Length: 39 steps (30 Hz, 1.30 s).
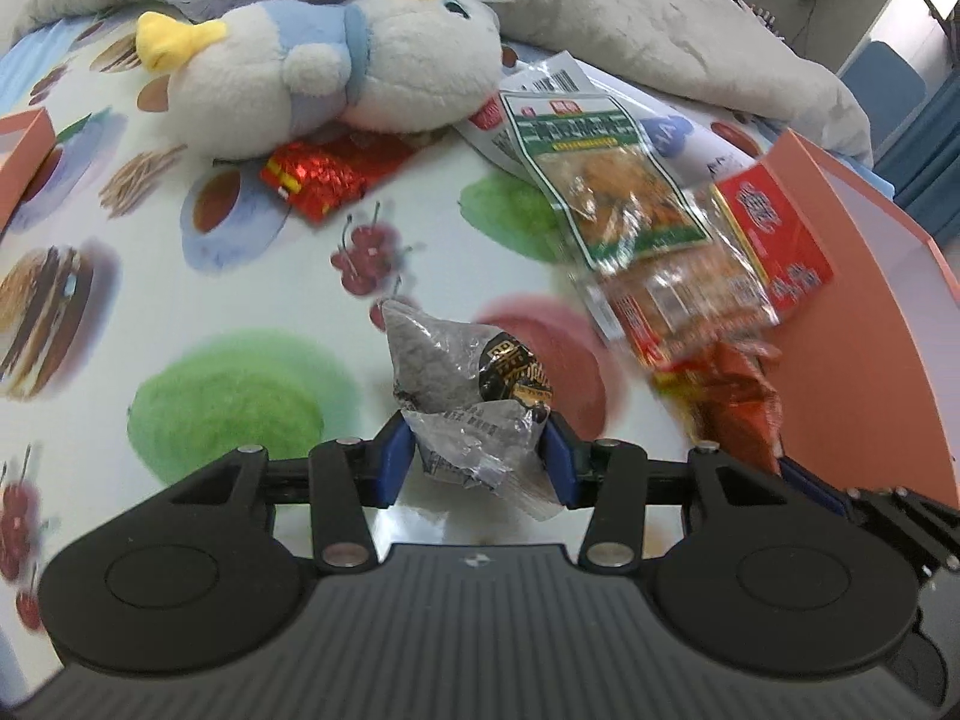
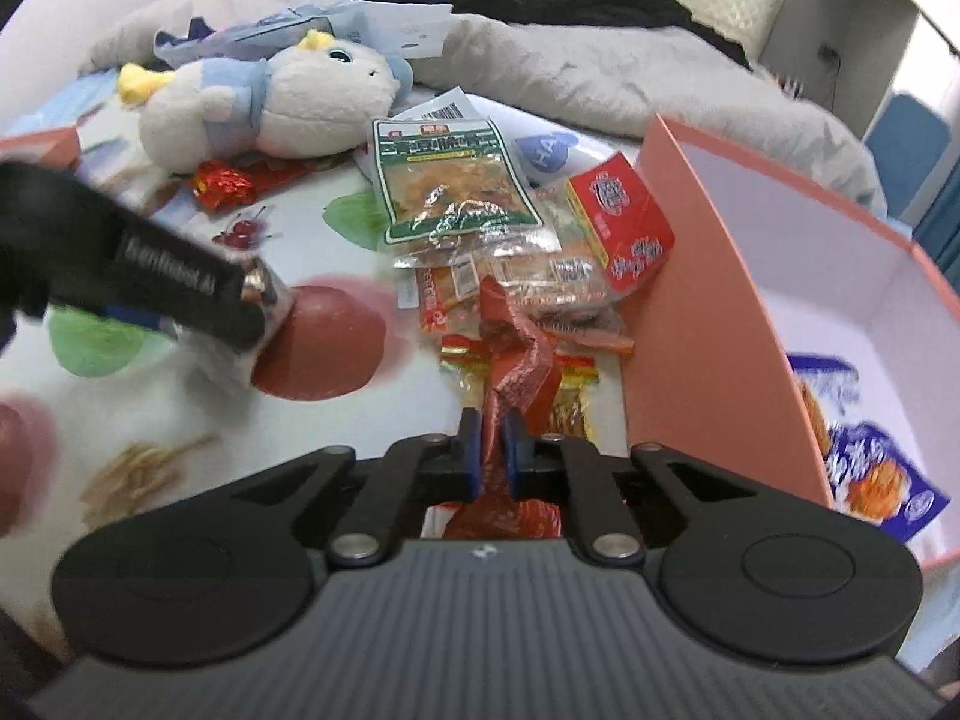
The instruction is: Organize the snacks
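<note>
My left gripper (image 1: 477,462) is shut on a crinkled grey snack packet (image 1: 456,372) with a black-and-gold label, held above the printed cloth. In the right wrist view that left gripper (image 2: 180,294) shows as a black blur at the left. My right gripper (image 2: 492,450) is shut on a red-orange packet (image 2: 516,348), whose top sticks up between the blue pads. Beyond lies a pile: a green-labelled packet (image 2: 456,192), a red carton (image 2: 624,222) and clear packets of orange snacks (image 2: 540,276). A red foil packet (image 1: 324,174) lies by the plush toy.
An open pink box (image 2: 720,312) stands at the right with a blue snack bag (image 2: 870,468) inside. A white-and-blue plush toy (image 1: 324,72) lies at the back, a grey blanket (image 1: 660,24) behind it. Another pink box edge (image 1: 24,156) is at the far left.
</note>
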### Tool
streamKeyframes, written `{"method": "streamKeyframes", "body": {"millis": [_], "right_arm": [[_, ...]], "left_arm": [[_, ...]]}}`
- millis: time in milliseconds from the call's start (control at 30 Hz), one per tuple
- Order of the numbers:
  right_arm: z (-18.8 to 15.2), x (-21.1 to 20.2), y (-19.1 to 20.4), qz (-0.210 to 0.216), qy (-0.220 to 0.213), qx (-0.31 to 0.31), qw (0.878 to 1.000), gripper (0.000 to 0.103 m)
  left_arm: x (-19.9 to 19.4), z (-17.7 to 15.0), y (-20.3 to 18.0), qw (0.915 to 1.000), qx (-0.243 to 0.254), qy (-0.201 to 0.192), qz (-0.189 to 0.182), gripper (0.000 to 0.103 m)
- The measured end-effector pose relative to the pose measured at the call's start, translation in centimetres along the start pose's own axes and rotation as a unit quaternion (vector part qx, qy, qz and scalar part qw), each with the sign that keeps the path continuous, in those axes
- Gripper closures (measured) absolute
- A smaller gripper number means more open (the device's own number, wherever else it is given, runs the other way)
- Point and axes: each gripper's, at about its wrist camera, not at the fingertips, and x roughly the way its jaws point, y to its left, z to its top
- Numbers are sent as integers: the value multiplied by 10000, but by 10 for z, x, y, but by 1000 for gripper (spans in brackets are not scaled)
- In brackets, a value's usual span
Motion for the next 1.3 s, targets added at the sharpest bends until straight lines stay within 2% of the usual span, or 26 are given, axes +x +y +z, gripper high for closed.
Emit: {"method": "streamKeyframes", "body": {"millis": [200, 267, 633, 1033, 1300], "right_arm": [[-6, -12, -10, 337, 5, 210, 9992, 92], [-9, -15, -16, 598, -11, 366, 9975, 92], [-8, -31, -36, 907, -2, 657, 9937, 94], [2, -51, -63, 1153, -79, 856, 9896, 95], [20, -74, -72, 1261, -345, 795, 9882, 95]], "left_arm": [[-19, -14, -9, 9999, 115, -51, 110, 52], [-22, -17, -9, 9999, 116, 0, 119, 52], [-40, -26, -20, 9997, 187, -19, 136, 53], [-65, -15, -46, 9996, 212, -173, -118, 53], [-92, 4, -62, 9985, 223, -401, -299, 53]]}}
